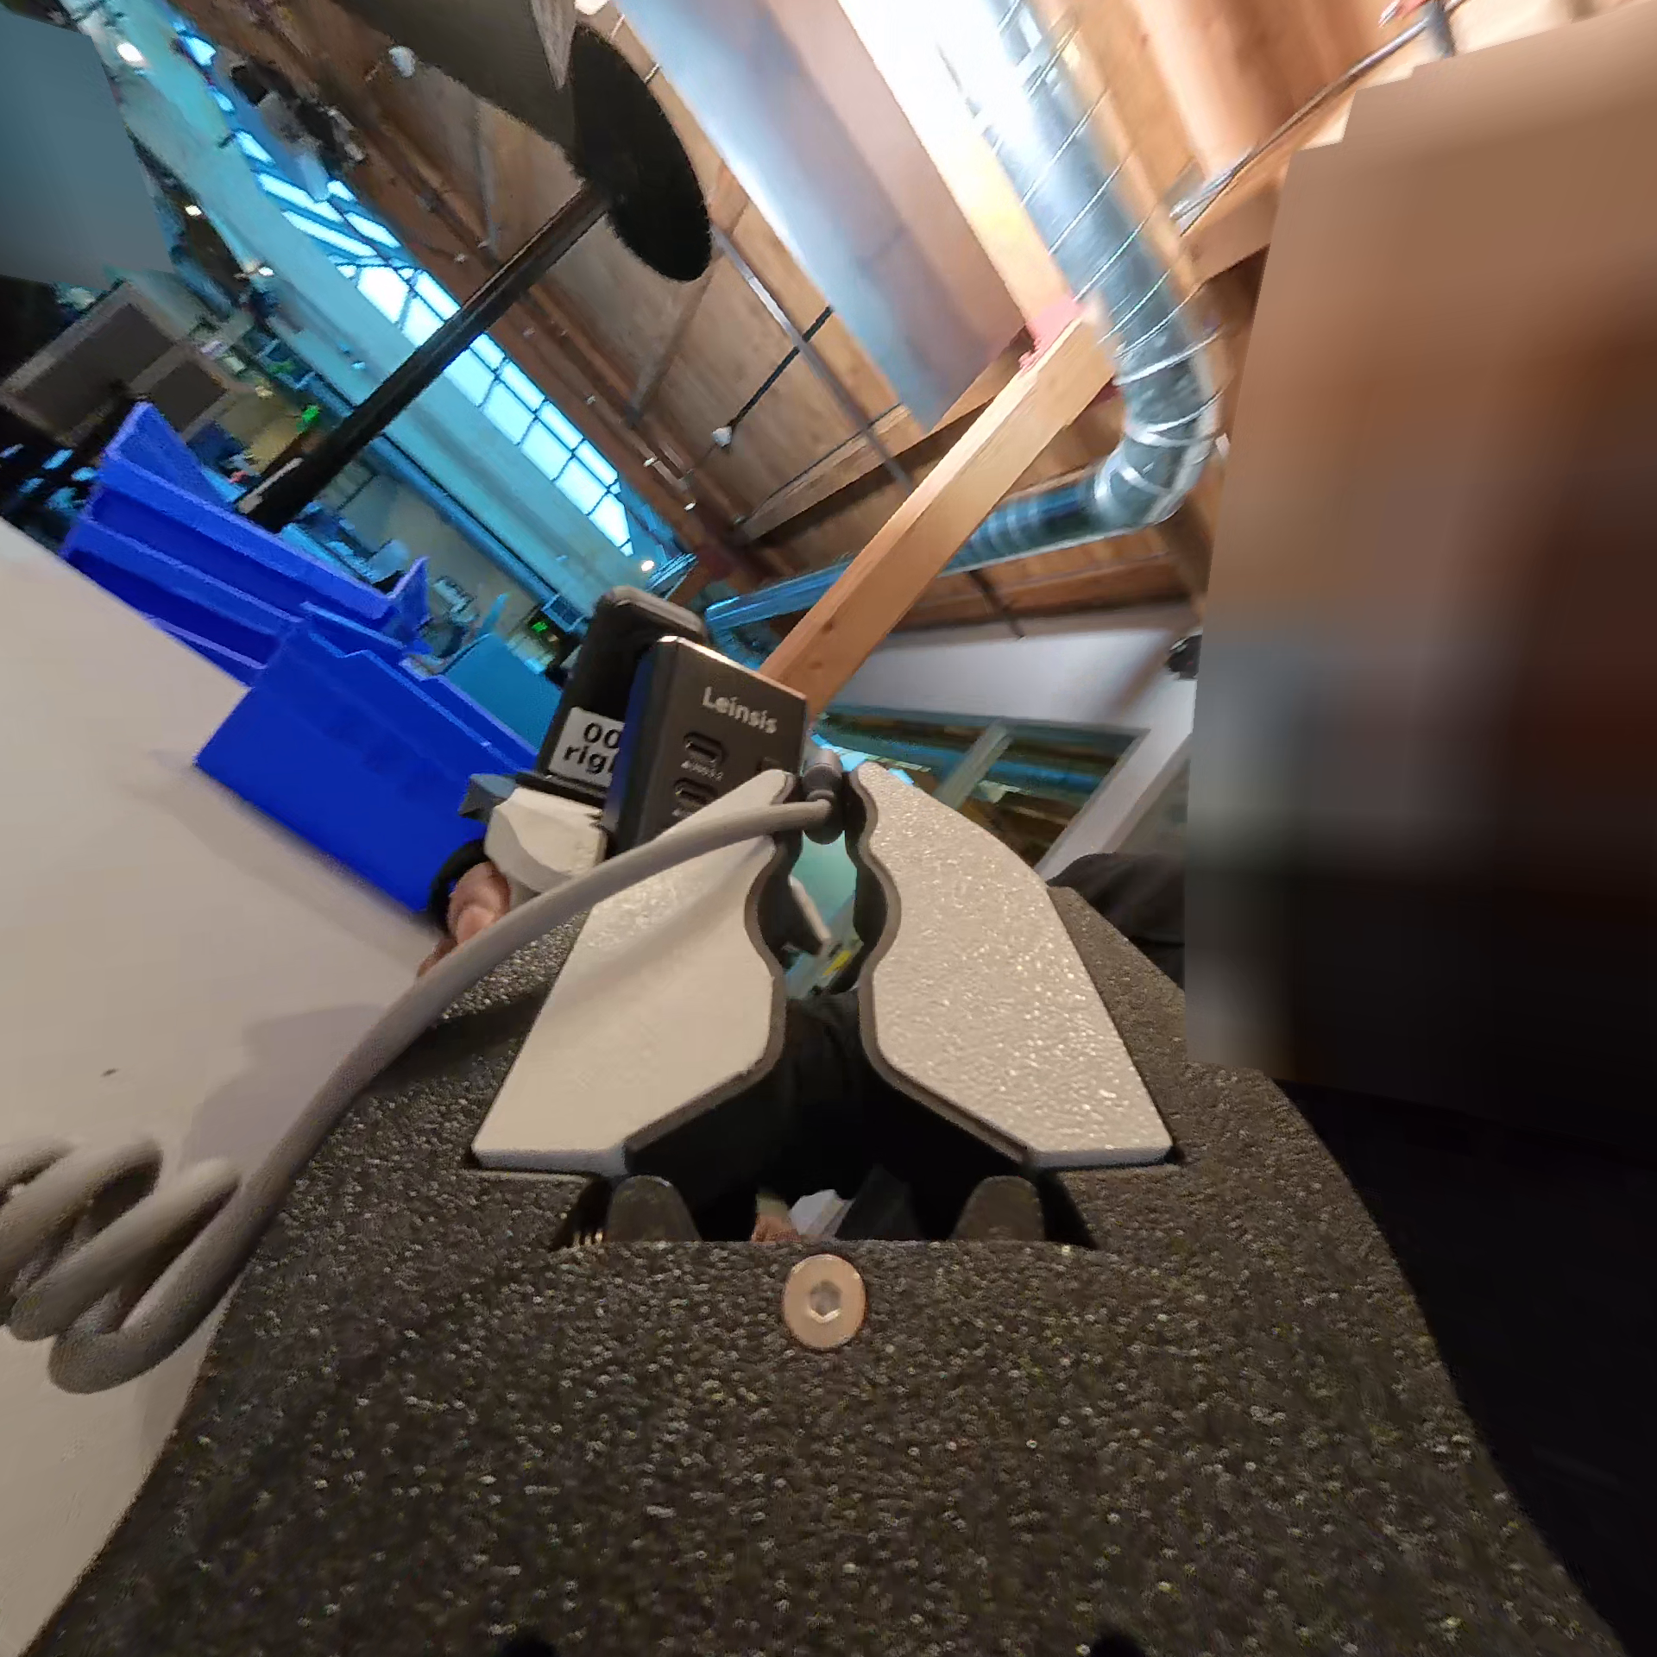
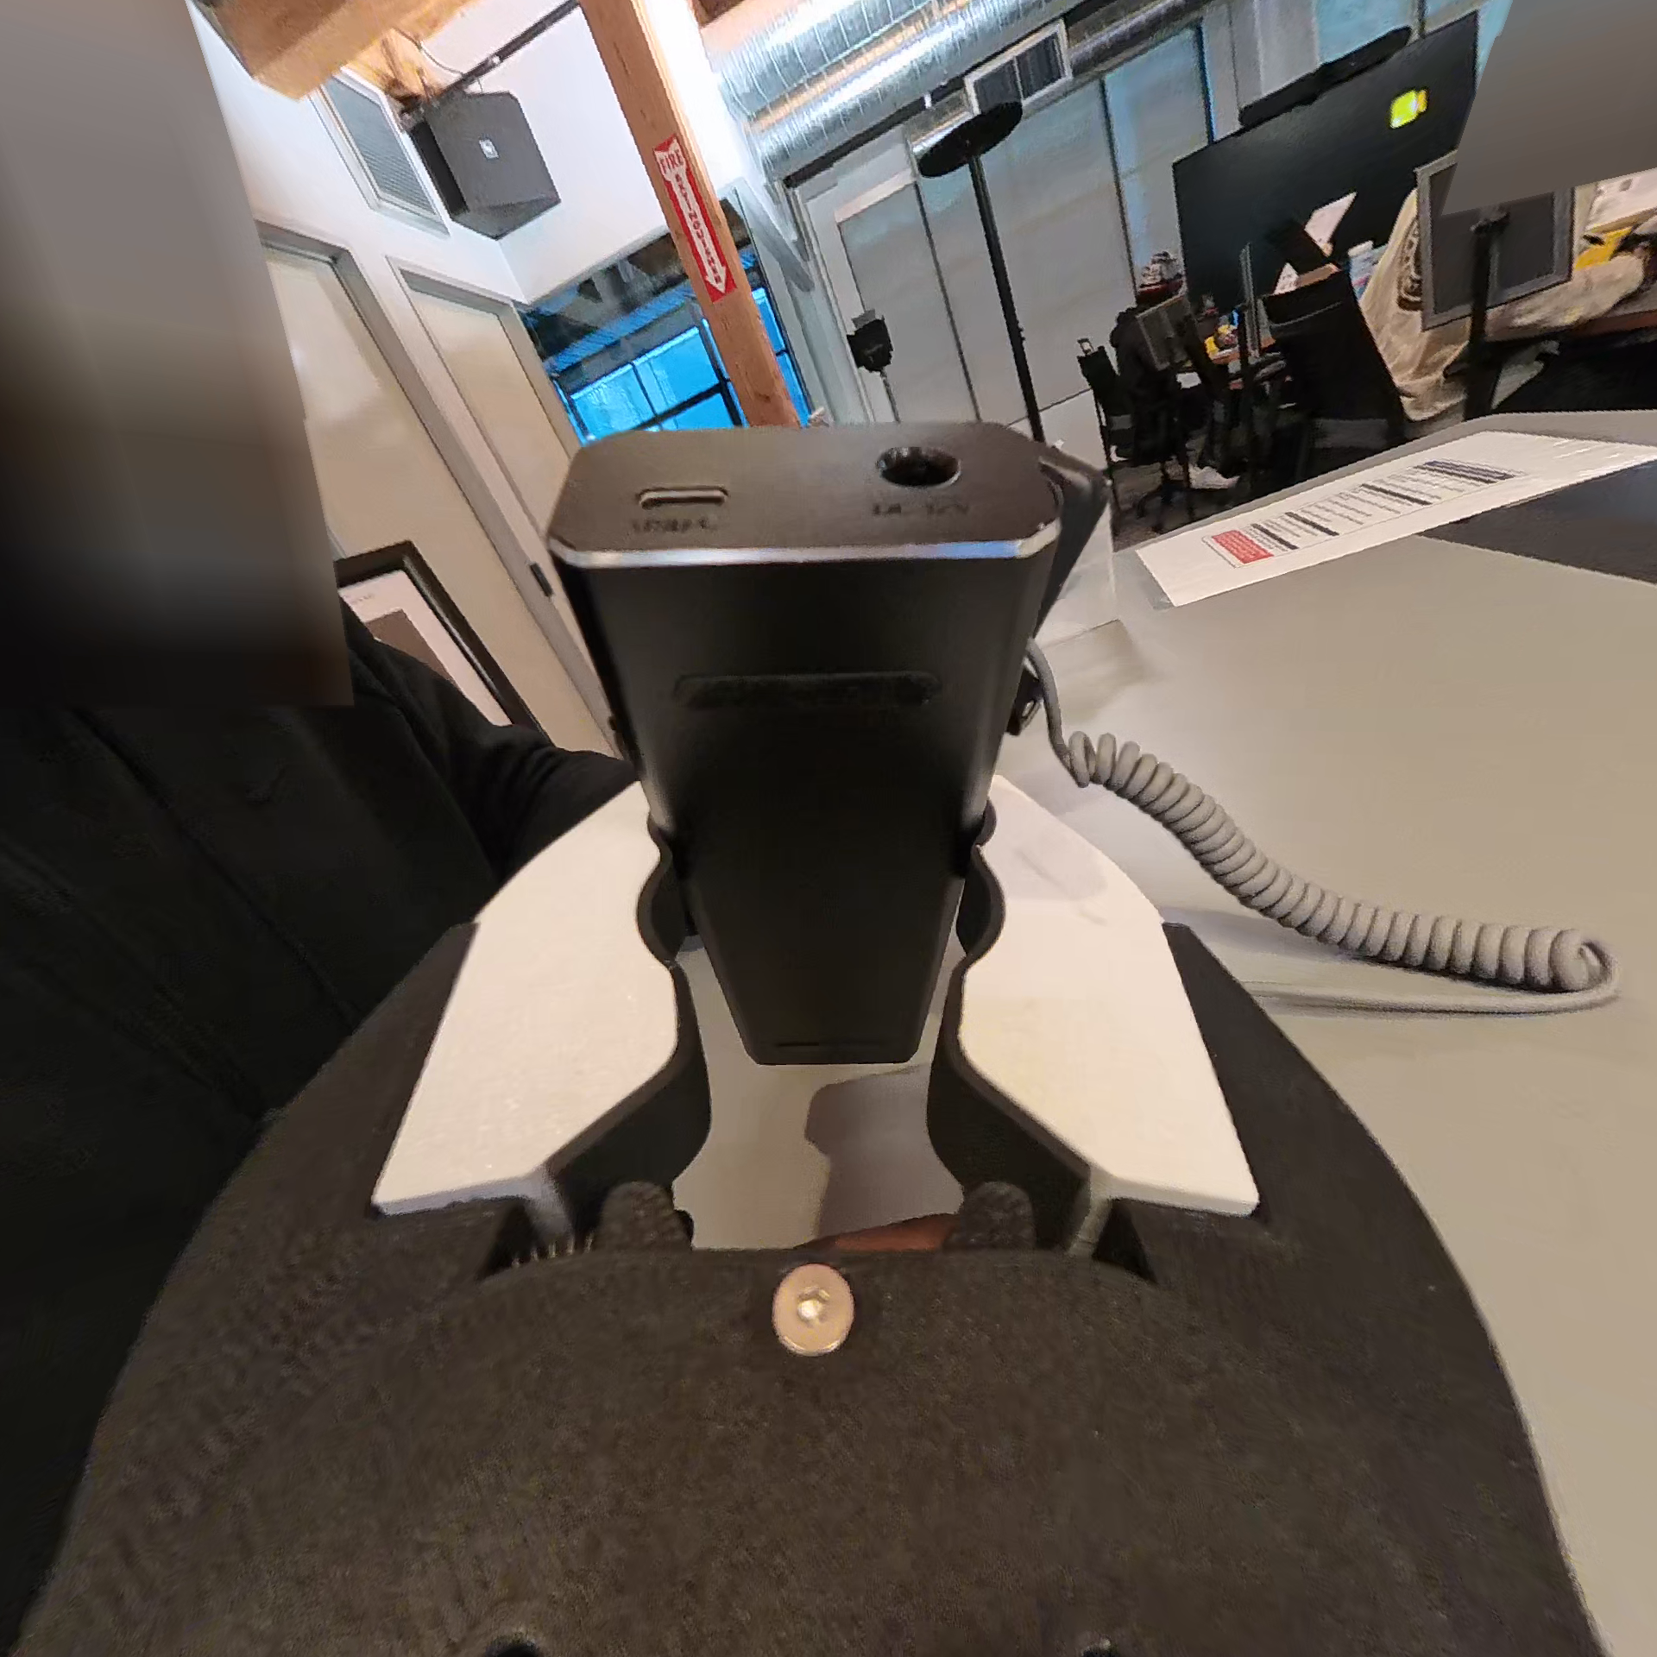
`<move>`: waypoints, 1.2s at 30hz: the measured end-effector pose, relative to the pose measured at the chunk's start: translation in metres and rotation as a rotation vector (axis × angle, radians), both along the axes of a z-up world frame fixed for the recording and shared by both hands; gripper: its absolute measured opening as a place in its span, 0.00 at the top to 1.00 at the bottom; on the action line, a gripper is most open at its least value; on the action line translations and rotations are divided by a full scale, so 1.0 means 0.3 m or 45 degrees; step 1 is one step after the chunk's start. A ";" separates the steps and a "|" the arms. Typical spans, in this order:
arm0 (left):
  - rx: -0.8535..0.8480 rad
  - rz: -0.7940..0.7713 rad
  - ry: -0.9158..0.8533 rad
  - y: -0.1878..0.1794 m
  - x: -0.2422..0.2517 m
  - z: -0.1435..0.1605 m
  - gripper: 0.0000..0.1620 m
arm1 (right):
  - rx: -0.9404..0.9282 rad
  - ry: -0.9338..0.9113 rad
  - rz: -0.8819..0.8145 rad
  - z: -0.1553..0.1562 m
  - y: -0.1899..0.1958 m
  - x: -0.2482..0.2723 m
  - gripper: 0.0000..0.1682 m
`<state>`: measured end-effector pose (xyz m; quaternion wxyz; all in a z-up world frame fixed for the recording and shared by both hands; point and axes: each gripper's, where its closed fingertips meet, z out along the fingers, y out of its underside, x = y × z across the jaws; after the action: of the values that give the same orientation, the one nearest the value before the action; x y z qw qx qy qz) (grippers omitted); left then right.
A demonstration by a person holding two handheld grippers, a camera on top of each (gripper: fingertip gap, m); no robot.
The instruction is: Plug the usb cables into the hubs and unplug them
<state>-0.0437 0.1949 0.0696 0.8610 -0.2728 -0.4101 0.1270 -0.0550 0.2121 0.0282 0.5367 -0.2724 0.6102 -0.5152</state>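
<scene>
My right gripper [image 2: 816, 861] is shut on a black USB hub [image 2: 807, 717] and holds it upright above the table, its end with two ports facing the camera. The same hub shows in the left wrist view [image 1: 717, 762], with its side ports showing. My left gripper [image 1: 820, 798] is shut on the plug end of a grey coiled USB cable [image 1: 556, 897], right beside the hub's side. I cannot tell whether the plug is seated in a port. The cable's coil [image 2: 1255, 870] trails over the table and reaches the hub's far side.
A grey table [image 2: 1390, 717] holds a white printed sheet [image 2: 1345, 511] at the back right. Blue plastic bins [image 1: 341, 744] stand on the table [image 1: 117, 807] beyond the hub in the left wrist view. A person in black is close behind both grippers.
</scene>
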 end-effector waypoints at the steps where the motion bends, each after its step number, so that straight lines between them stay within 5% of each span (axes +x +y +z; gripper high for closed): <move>1: -0.025 0.017 -0.034 0.001 -0.007 -0.010 0.95 | -0.001 -0.015 0.014 0.002 0.004 0.000 0.65; 13: -0.450 0.157 -0.201 0.040 -0.033 -0.069 0.95 | 0.056 -0.082 0.150 0.003 0.035 0.027 0.65; 24: -1.479 0.549 -0.044 0.110 -0.018 -0.093 0.95 | 0.166 -0.112 0.315 -0.002 0.080 0.045 0.65; 36: -2.088 0.595 0.226 0.147 -0.005 -0.158 0.95 | 0.263 0.038 0.487 -0.057 0.134 0.074 0.65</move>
<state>-0.0453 0.2390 0.0223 0.3723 -0.7067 -0.1653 0.5785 -0.0329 0.2523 0.0111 0.6407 -0.3343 0.6047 -0.3348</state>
